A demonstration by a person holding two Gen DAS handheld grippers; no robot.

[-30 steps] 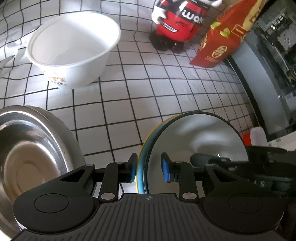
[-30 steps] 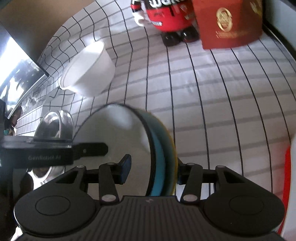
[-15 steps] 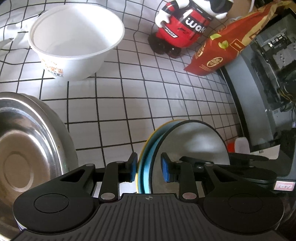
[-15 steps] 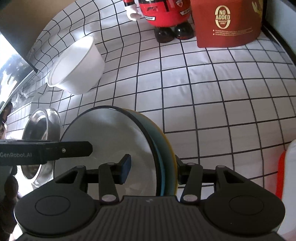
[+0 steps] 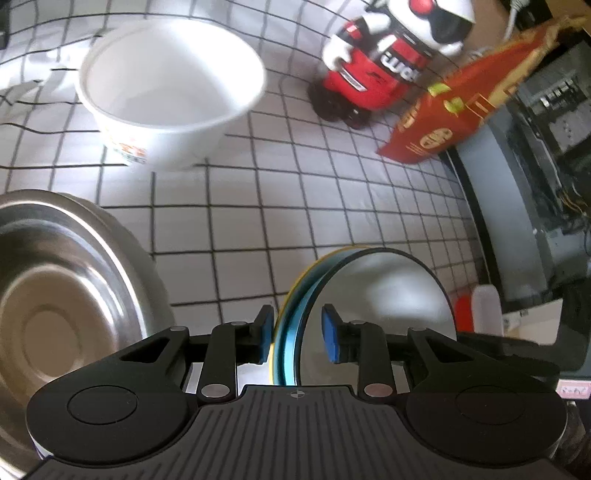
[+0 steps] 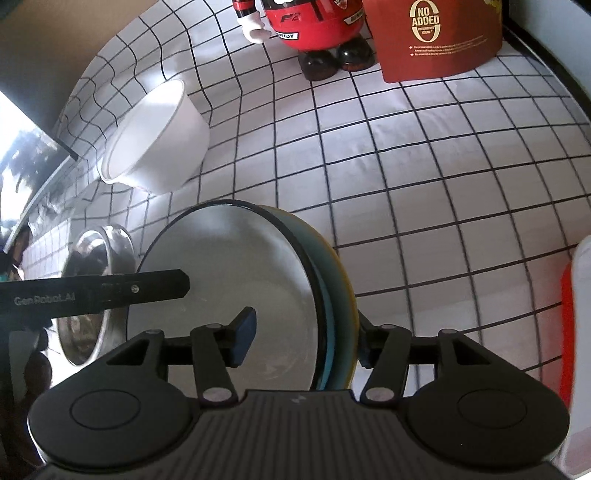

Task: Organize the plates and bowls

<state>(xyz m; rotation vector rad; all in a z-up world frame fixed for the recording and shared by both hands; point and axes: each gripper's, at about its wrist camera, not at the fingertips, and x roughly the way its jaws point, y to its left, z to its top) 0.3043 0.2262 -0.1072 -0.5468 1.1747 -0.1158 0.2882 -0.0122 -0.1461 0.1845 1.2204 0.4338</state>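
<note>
Steel, blue and yellow plates on edge between both grippers

Stacked plates [image 5: 369, 306] stand upright at lower centre. Left gripper [image 5: 297, 334] jaws are opening, its right pad clear of the stack. Right gripper [image 6: 303, 341] jaws are opening, left pad clear. White bowl [image 5: 170, 85] sits upper left on the counter [image 5: 295, 192]; steel bowl [image 5: 55, 295] lower left.

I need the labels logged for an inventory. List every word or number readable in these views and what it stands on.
"NO ADDED": gold emblem on the red pouch; the smaller lines below it are too small to read.
"GenRobot.AI": side of the left gripper seen from the right wrist.
"SPEEDY": white band on the red toy figure; its other markings are cut off or blurred.
White bowl: print near its base is too blurred to read.
</note>
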